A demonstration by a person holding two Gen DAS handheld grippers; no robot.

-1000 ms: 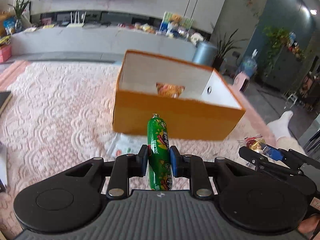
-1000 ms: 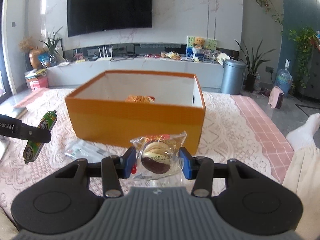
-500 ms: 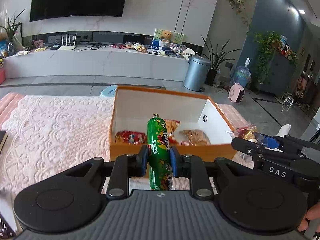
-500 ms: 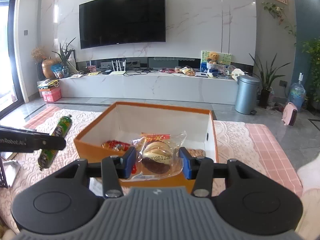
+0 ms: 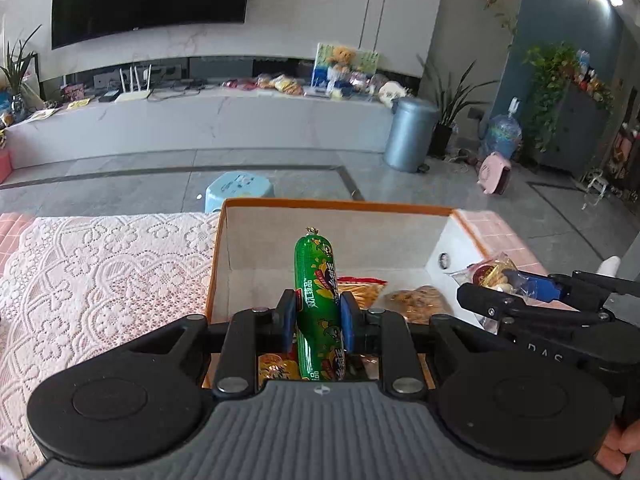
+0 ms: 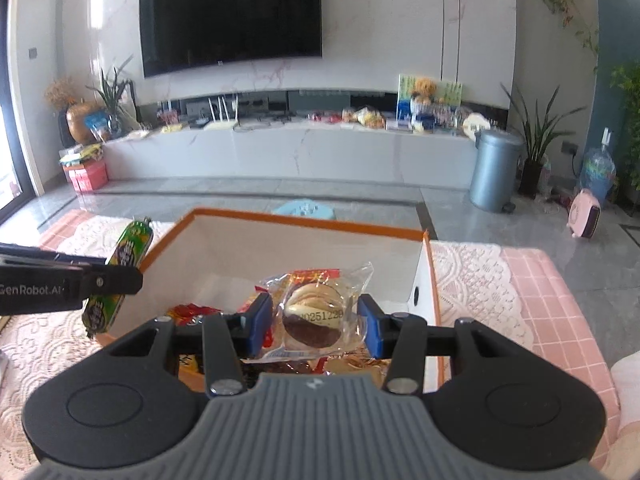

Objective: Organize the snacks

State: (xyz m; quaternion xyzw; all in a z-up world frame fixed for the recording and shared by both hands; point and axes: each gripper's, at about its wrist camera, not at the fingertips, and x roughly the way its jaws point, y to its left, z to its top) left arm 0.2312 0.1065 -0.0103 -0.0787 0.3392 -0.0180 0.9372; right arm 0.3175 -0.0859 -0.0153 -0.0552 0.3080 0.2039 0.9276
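Above the open orange cardboard box (image 5: 256, 264), a green sausage stick (image 5: 319, 304) was clamped by the left gripper (image 5: 316, 320) and a clear-wrapped chocolate-dipped biscuit (image 6: 314, 316) by the right gripper (image 6: 316, 326), presumably poised for release inside.

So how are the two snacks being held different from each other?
The green sausage stick is long, opaque and upright in the left gripper; the clear-wrapped round cake is flat, see-through and held crosswise in the right gripper. Both hang over the orange cardboard box.

Each tool has a ribbed grey housing, two round black discs, black linkage arms with silver screws and blue finger pads (image 5: 286, 314). White "GenRobot.AI" lettering marks the left tool (image 6: 68, 286).
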